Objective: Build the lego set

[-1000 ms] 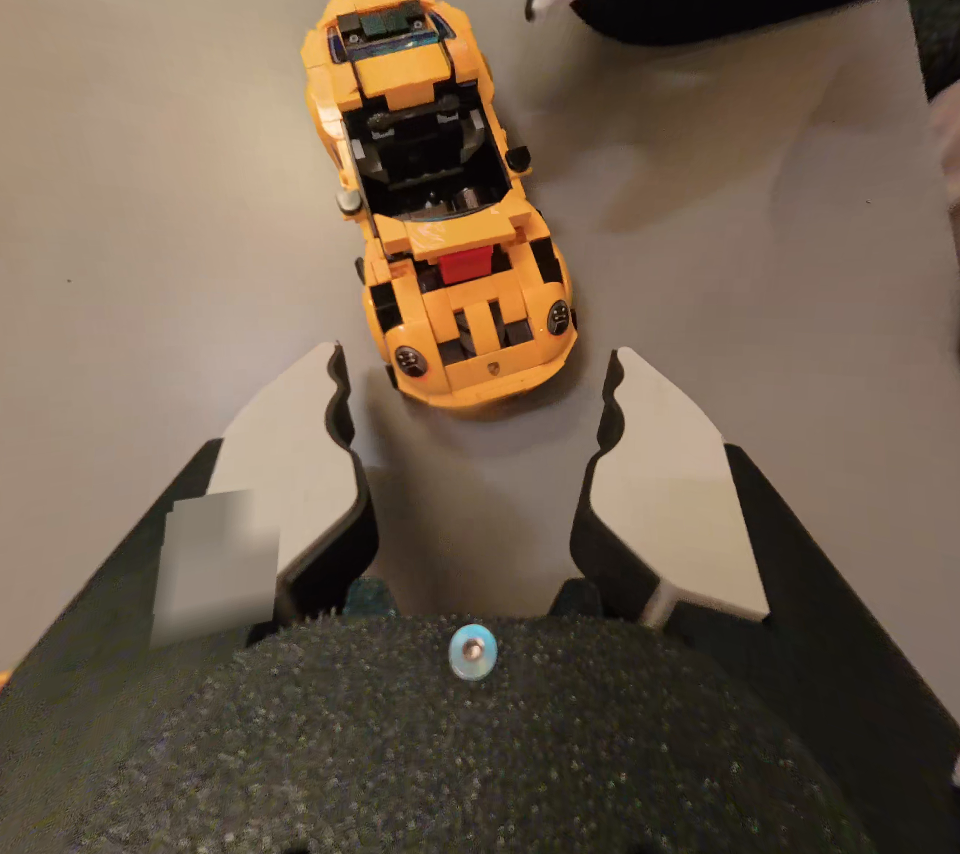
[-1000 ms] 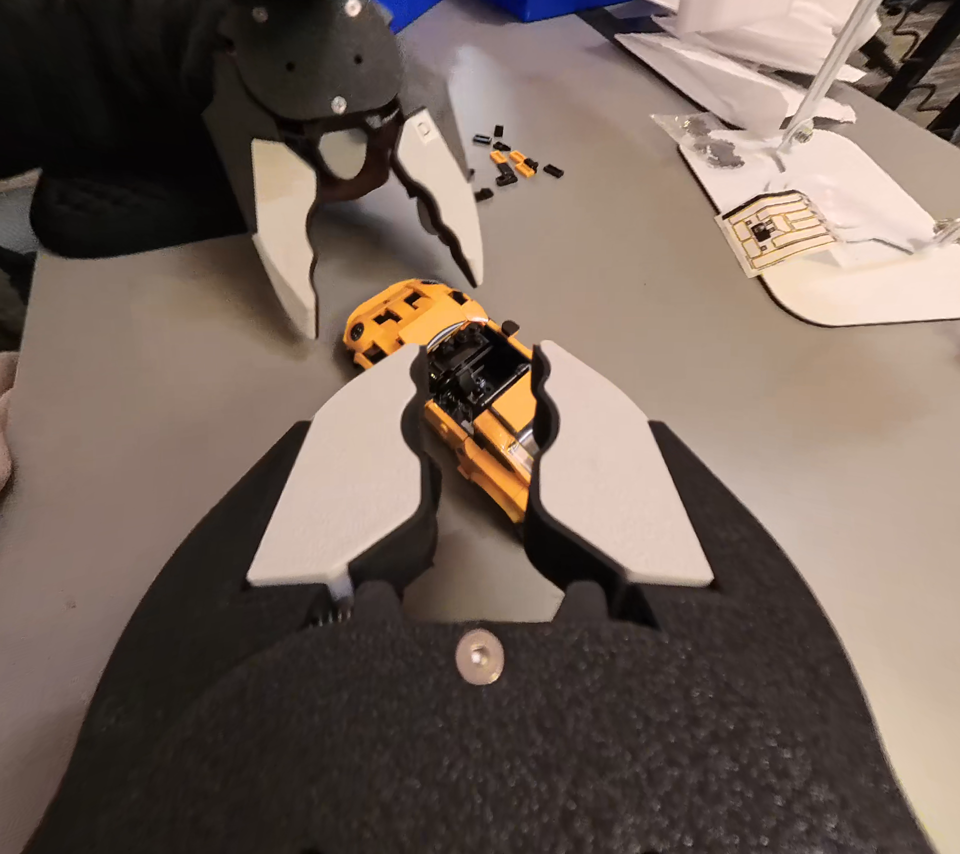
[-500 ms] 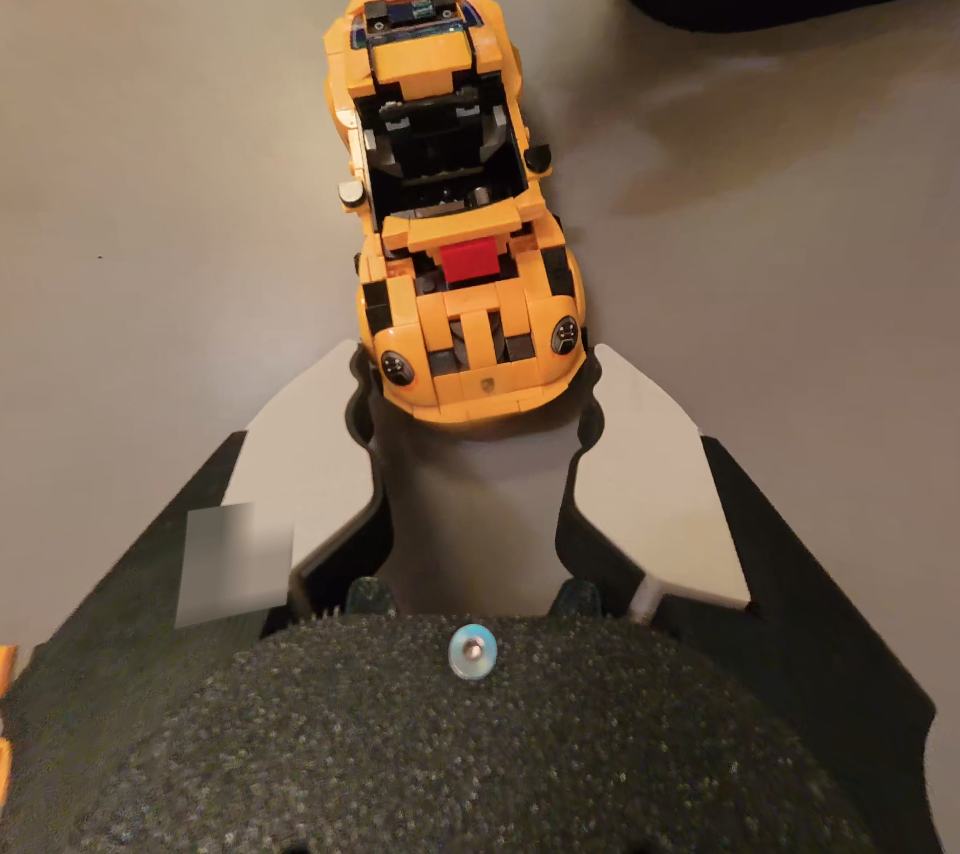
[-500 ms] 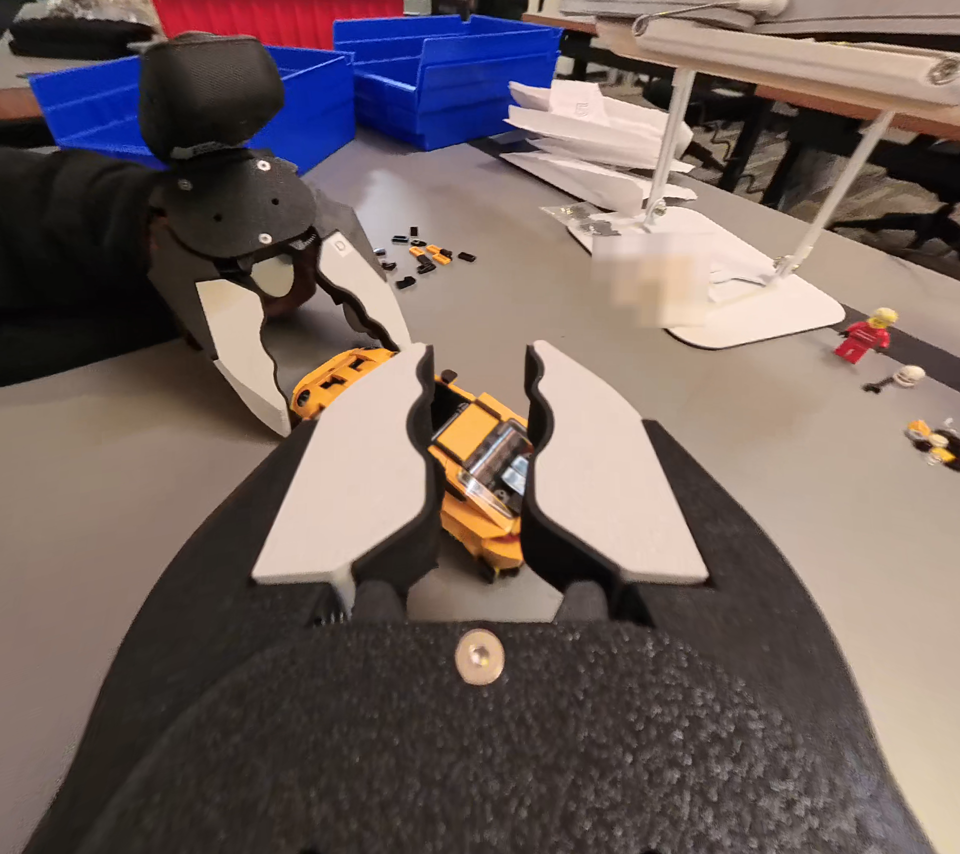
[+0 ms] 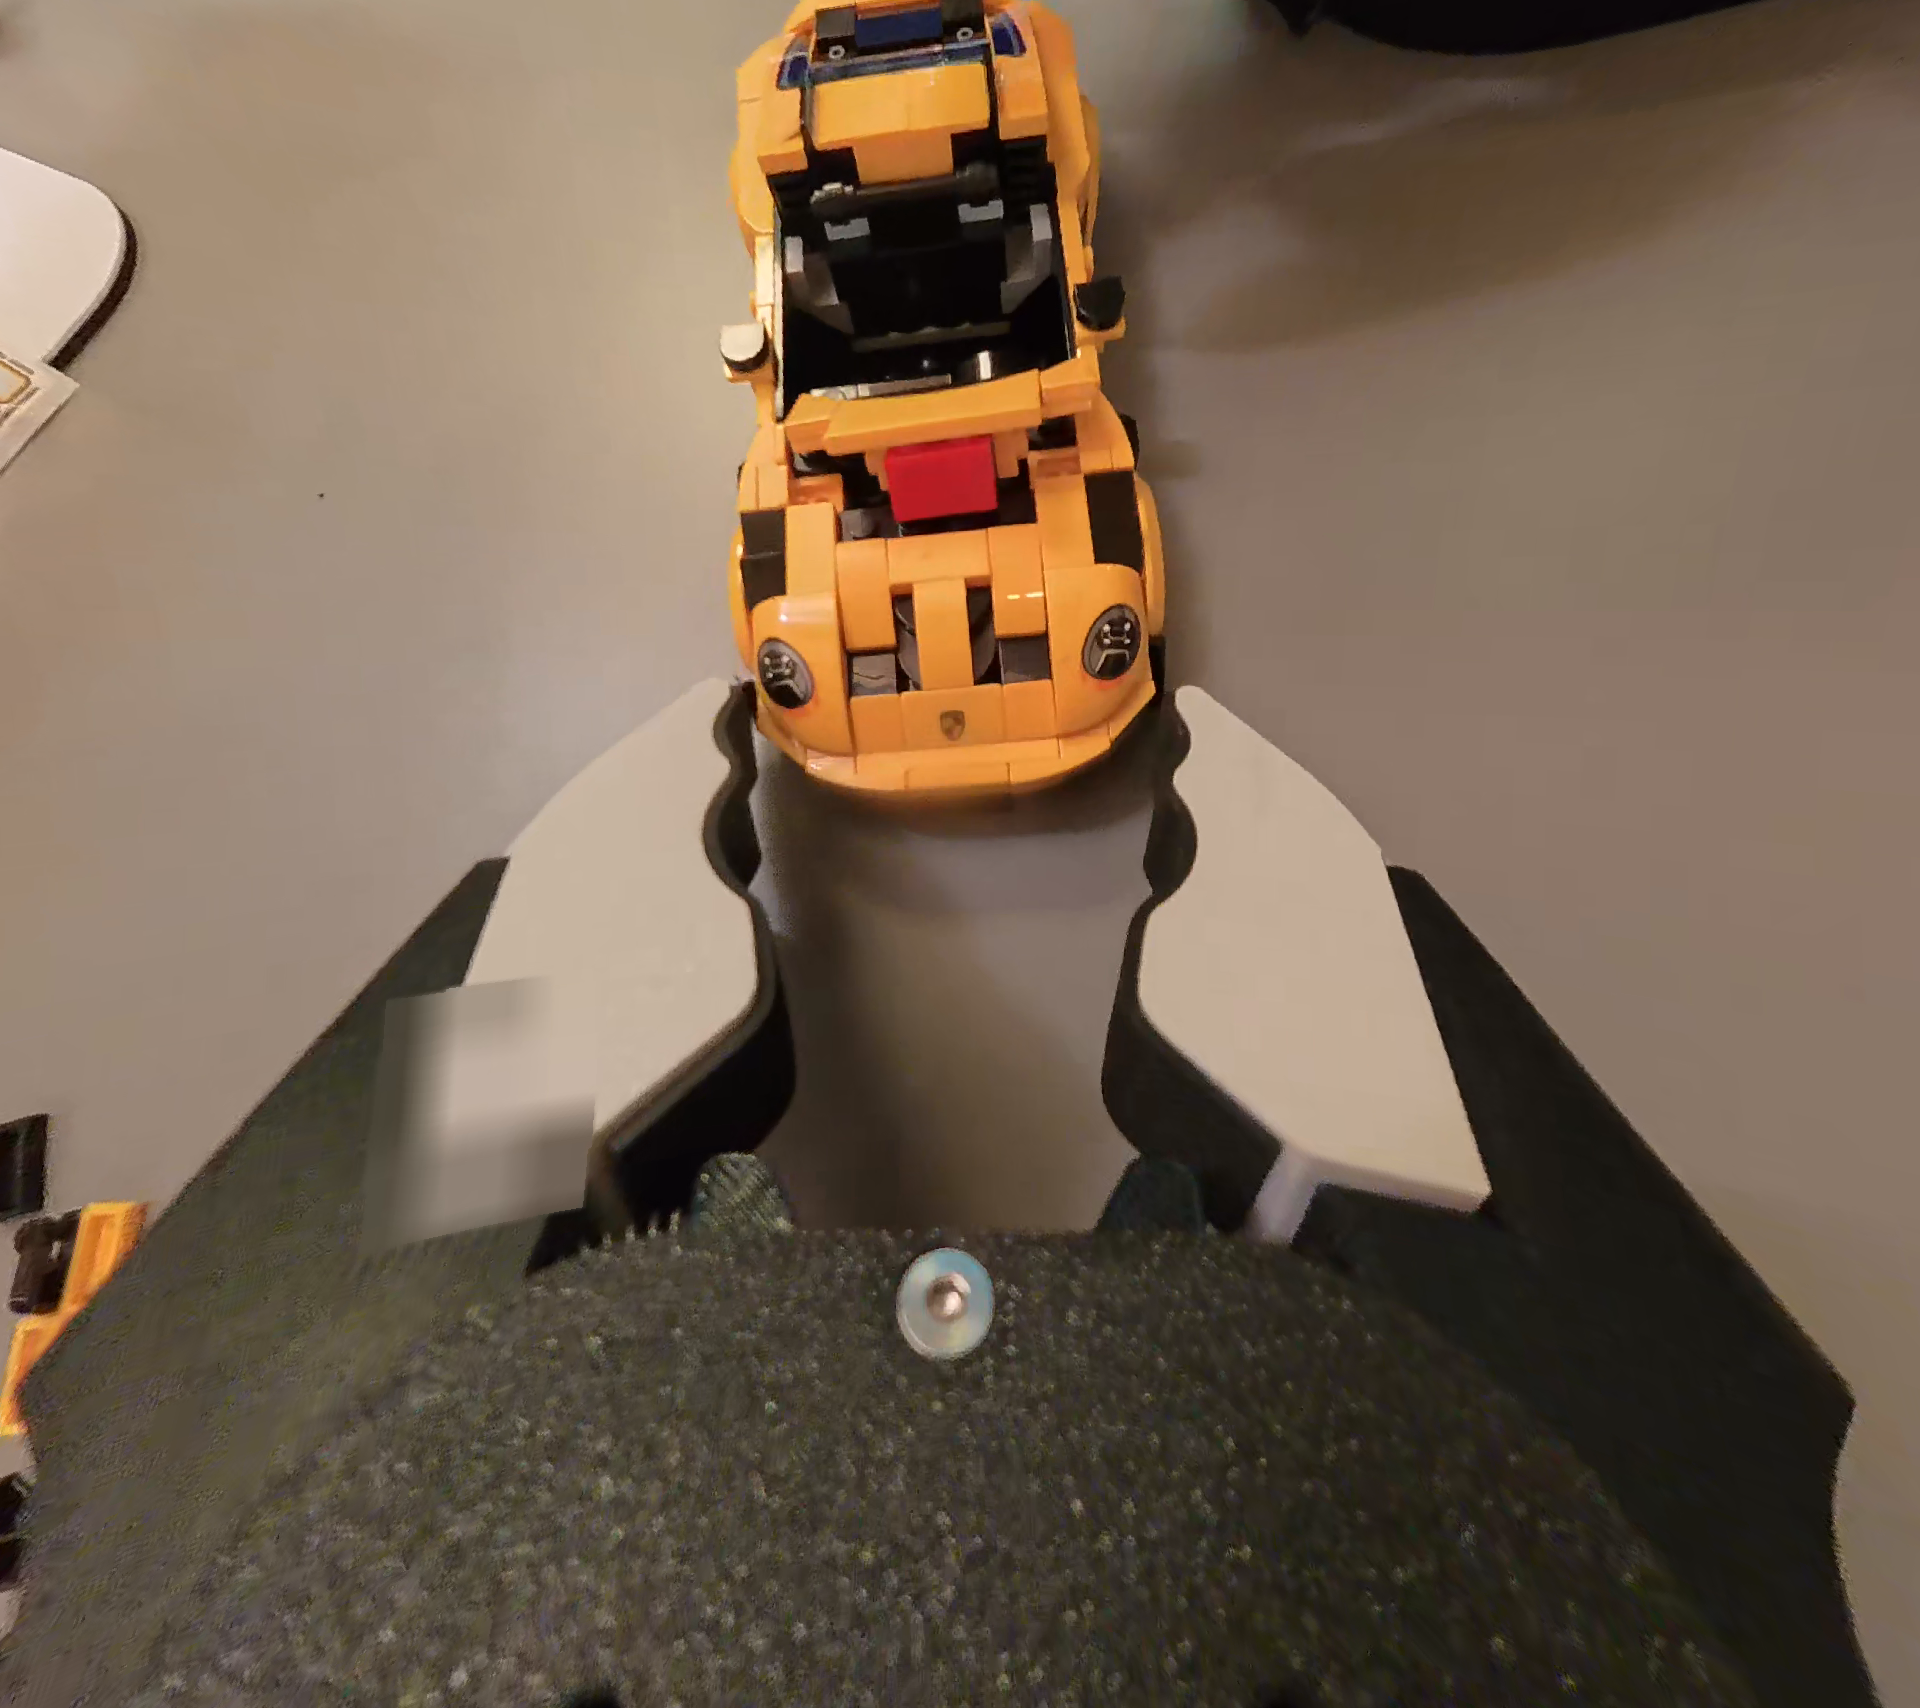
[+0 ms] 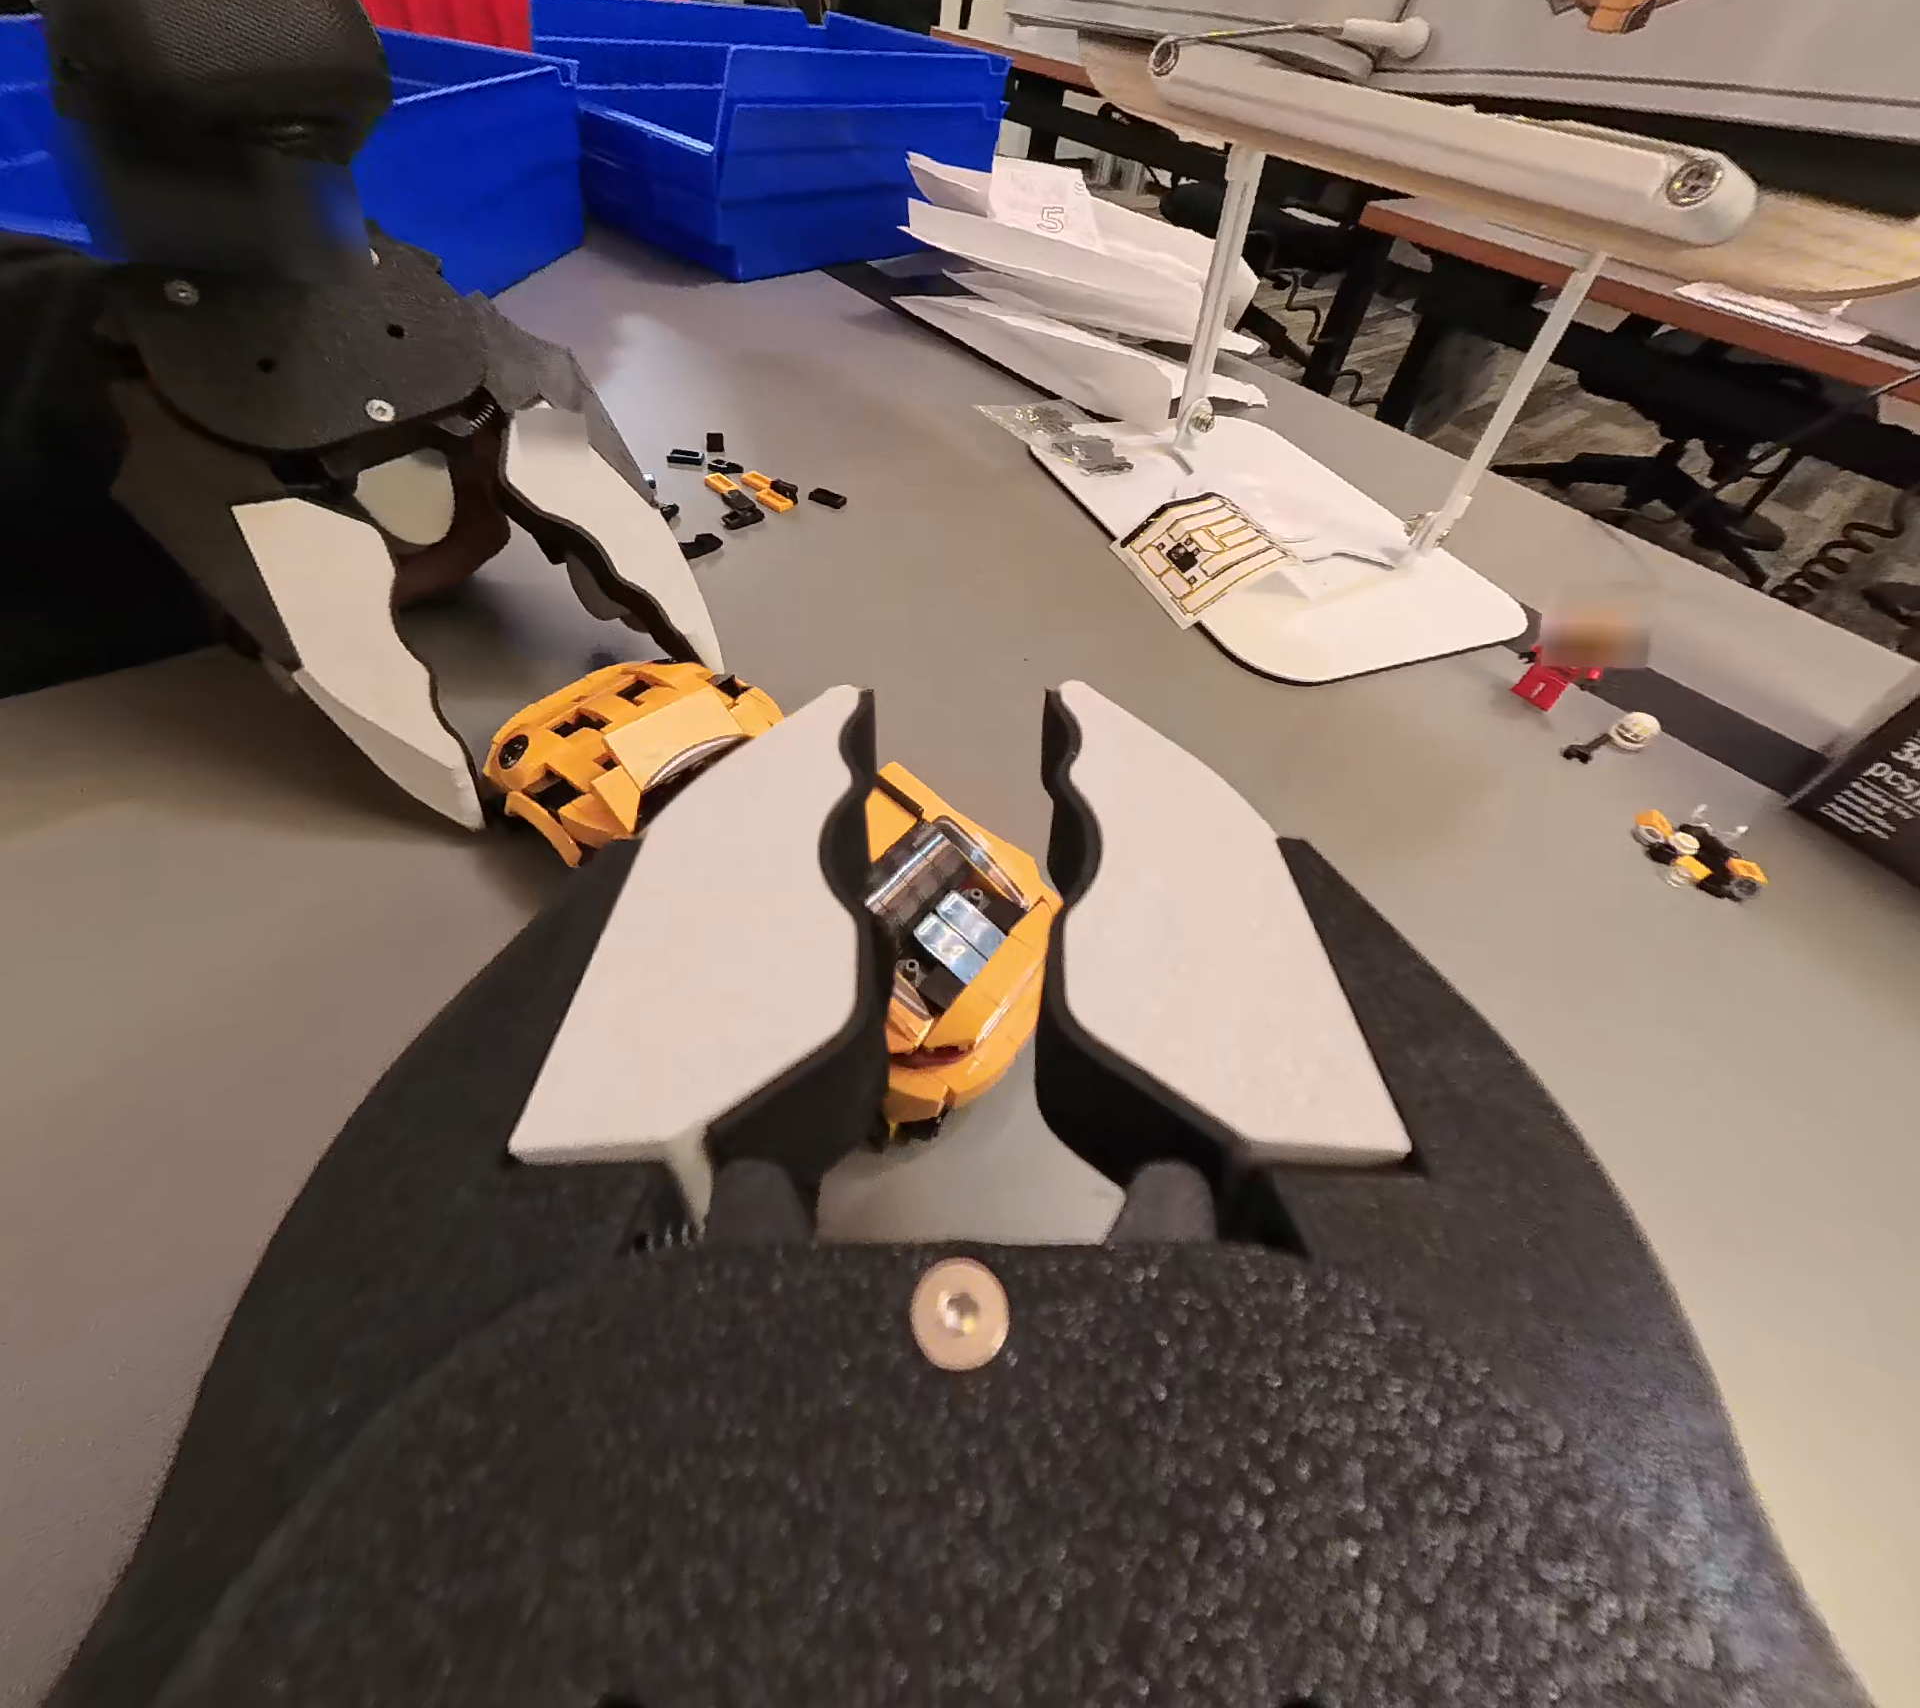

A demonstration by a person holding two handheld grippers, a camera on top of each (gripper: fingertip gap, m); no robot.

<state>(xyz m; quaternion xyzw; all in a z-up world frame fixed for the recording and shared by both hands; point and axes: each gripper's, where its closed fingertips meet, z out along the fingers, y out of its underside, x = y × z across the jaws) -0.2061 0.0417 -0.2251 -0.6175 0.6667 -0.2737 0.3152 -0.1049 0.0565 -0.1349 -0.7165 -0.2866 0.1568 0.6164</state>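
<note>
Both grippers, L (image 5: 951, 702) & R (image 6: 951, 702), open round the car (image 5: 940, 411): light, rigid, snaps apart; prob. best gripped at the lower sides.

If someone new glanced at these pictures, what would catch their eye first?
Most likely the yellow lego car in the middle of the grey table, roofless, with a red brick behind its hood. The left gripper brackets its nose with open fingers, the right gripper hangs over its rear, and blue bins stand behind.
</note>
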